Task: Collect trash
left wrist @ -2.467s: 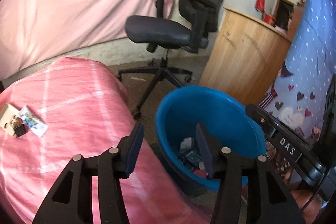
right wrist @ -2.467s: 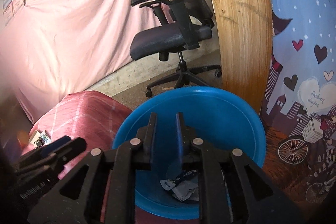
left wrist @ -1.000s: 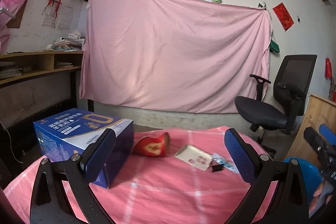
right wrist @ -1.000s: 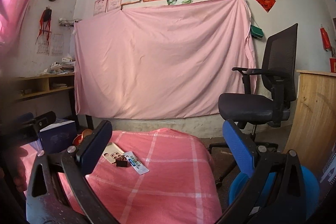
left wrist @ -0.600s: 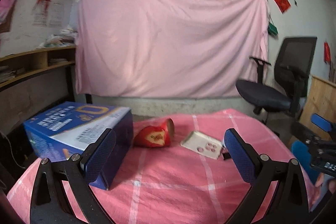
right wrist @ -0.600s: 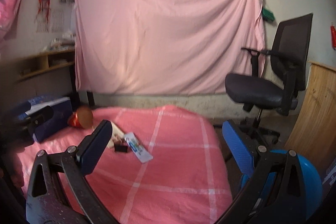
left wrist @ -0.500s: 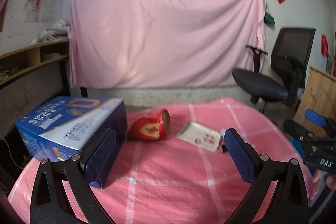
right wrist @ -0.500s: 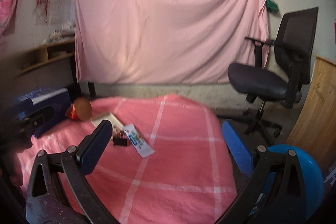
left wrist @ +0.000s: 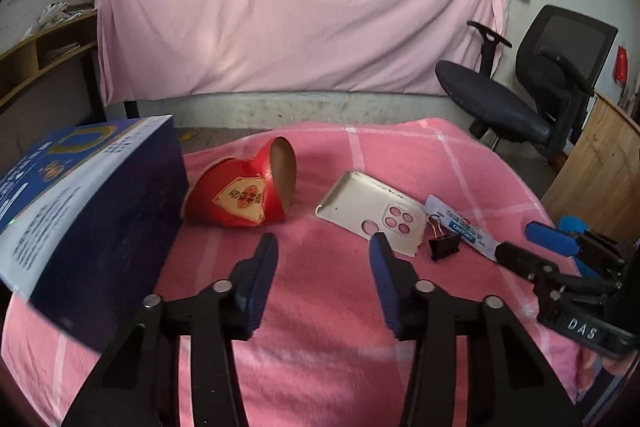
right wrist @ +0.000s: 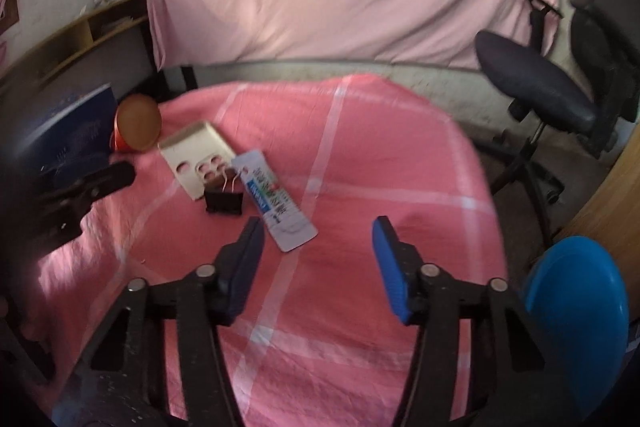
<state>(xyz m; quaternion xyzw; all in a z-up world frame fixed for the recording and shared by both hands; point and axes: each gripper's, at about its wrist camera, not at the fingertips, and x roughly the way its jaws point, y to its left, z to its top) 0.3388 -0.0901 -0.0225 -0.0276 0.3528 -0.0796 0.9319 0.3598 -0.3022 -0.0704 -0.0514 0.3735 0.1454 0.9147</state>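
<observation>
Both grippers' fingers (left wrist: 264, 267) narrowed, still apart, empty, over crumpled red cup (left wrist: 240, 197).

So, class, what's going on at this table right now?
A person holds two grippers over a pink-clothed table, collecting trash. Both the left gripper and right gripper are empty, their fingers just closing partway. A red paper cup, phone case, binder clip and wrapper still lie there; the blue bin waits alongside.
</observation>
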